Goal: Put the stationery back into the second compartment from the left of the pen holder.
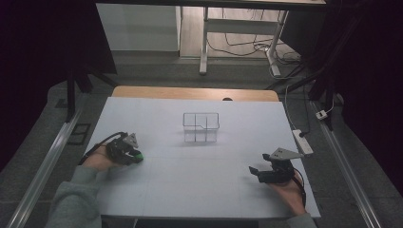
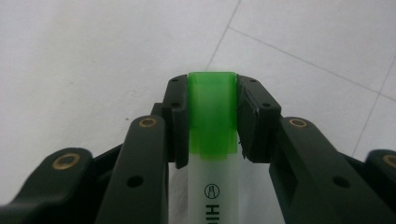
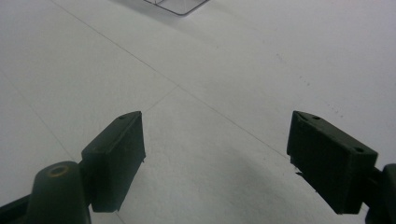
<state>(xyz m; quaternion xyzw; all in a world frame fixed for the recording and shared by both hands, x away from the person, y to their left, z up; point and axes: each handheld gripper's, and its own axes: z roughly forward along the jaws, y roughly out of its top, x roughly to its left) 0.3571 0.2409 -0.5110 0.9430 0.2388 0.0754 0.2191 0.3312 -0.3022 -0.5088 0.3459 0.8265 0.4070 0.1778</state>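
My left gripper [image 1: 135, 156] rests on the left of the white table, shut on a green highlighter [image 1: 138, 156]. In the left gripper view its jaws clamp the green cap of the highlighter [image 2: 211, 112] from both sides, and the pale barrel with black lettering runs back toward the camera. My right gripper [image 1: 256, 172] lies at the right front of the table, open, with nothing between its fingers [image 3: 114, 154]. A clear plastic organiser box [image 1: 201, 127] with compartments stands at the table's middle, apart from both grippers.
The white table top [image 1: 199, 185] ends in a wooden strip at the far side. A white power strip [image 1: 302, 141] lies at the right edge. A corner of the clear box [image 3: 180, 5] shows at the top of the right gripper view.
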